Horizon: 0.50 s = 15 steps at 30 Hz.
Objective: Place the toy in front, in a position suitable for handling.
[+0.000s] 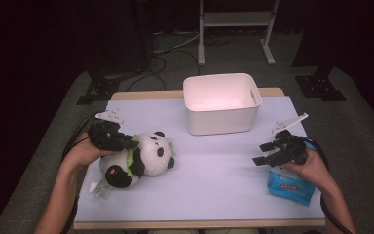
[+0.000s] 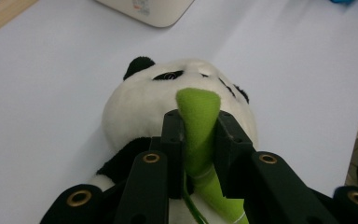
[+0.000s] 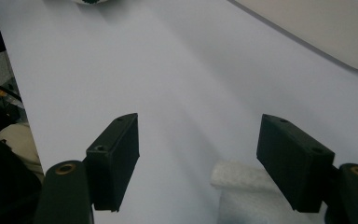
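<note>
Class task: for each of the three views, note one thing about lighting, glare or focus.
High view: the white bin glows overexposed and the room behind is dark. Left gripper view: the panda toy is sharp, its green leaf evenly lit. Right gripper view: soft jaw shadows on the table.

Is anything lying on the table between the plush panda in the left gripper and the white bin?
Nothing visible: the lavender tabletop is bare between the black-and-white plush panda, held by the left gripper, and the white plastic bin.

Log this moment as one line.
left hand-held gripper: shut on panda's green leaf | right hand-held gripper: open, idle | bin: empty
</note>
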Tool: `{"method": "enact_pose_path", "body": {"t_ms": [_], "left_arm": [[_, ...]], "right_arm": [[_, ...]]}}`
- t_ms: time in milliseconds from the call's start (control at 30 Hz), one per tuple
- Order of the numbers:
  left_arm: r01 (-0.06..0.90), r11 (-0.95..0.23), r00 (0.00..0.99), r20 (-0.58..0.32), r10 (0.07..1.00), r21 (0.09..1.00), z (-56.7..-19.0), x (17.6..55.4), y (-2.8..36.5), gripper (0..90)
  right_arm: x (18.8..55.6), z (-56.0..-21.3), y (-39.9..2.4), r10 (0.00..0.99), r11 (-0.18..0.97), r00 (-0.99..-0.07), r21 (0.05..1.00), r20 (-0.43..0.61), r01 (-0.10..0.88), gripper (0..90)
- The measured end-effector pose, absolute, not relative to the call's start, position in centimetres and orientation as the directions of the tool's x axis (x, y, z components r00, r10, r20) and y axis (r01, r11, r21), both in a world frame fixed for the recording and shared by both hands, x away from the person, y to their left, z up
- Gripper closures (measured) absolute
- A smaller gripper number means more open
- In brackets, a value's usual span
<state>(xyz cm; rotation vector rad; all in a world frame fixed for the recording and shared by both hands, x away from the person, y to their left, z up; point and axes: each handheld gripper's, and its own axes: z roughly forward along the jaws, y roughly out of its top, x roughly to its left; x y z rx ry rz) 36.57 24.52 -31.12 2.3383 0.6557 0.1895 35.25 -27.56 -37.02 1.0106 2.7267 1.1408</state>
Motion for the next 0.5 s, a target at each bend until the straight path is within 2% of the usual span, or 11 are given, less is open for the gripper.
{"method": "enact_pose_path", "body": {"t_ms": [500], "left_arm": [[0.337,-0.649,0.902,-0.036,0.431,0.682,-28.8,36.2,20.8,75.3]], "right_arm": [[35.3,-36.9,-28.1,0.578,0.514,-0.785,0.647,0.224,0.563,28.3]]}}
